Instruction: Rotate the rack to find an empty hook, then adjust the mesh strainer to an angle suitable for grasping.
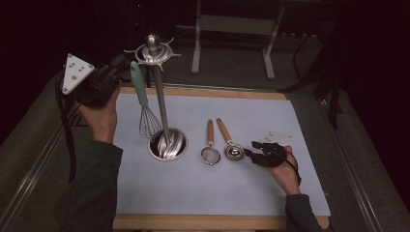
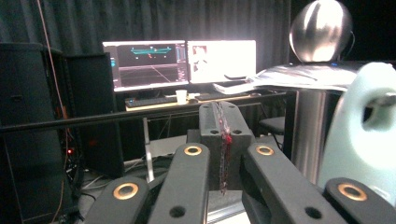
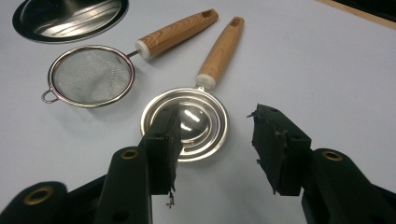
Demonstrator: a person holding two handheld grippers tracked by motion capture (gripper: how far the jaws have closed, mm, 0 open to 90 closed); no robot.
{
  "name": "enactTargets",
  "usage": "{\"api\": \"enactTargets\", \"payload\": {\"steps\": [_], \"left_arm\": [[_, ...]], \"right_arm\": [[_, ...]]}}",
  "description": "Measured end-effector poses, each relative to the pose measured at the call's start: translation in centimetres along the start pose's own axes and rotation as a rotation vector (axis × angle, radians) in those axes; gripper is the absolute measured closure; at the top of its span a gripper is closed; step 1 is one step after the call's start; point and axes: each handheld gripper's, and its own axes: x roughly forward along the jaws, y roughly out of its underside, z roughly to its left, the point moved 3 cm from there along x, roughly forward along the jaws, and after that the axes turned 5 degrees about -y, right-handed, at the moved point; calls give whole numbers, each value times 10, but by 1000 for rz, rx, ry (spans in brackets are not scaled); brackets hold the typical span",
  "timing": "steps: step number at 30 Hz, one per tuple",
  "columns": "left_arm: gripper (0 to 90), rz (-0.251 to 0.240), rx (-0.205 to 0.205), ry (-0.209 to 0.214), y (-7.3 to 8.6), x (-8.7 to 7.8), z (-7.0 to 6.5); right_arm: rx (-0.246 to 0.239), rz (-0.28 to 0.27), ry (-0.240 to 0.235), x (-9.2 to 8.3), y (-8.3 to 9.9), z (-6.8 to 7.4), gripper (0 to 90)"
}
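A steel utensil stand (image 1: 160, 92) rises from a round base (image 1: 168, 145) on the white mat. From its top ring hangs a whisk (image 1: 144, 108) with a mint handle (image 2: 369, 135). My left gripper (image 1: 126, 65) is held up beside that handle, shut with nothing between its jaws (image 2: 223, 140). A small mesh strainer (image 1: 210, 154) (image 3: 91, 74) and a shiny round scoop (image 1: 234, 152) (image 3: 187, 123), both with wooden handles, lie right of the base. My right gripper (image 1: 251, 149) (image 3: 215, 144) sits low at the scoop's bowl, open, one jaw over its rim.
The white mat (image 1: 217, 193) covers a wooden table top (image 1: 203, 223). A metal frame (image 1: 232, 29) stands behind the table. The left gripper view looks past the stand's ball top (image 2: 321, 30) to a desk with lit monitors (image 2: 177, 63).
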Motion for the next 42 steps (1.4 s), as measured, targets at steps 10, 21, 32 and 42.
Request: {"api": "enactTargets", "payload": {"steps": [10, 21, 32, 42], "left_arm": [[900, 46, 12, 2, 22, -6, 7], [899, 96, 31, 8, 44, -11, 9], [885, 205, 63, 8, 98, -26, 2], [860, 316, 41, 17, 151, -41, 3]], "right_arm": [[0, 1, 4, 0, 1, -1, 513], [-2, 4, 4, -1, 1, -1, 512], [3, 6, 1, -1, 2, 1, 504], [5, 1, -1, -1, 2, 0, 506]]}}
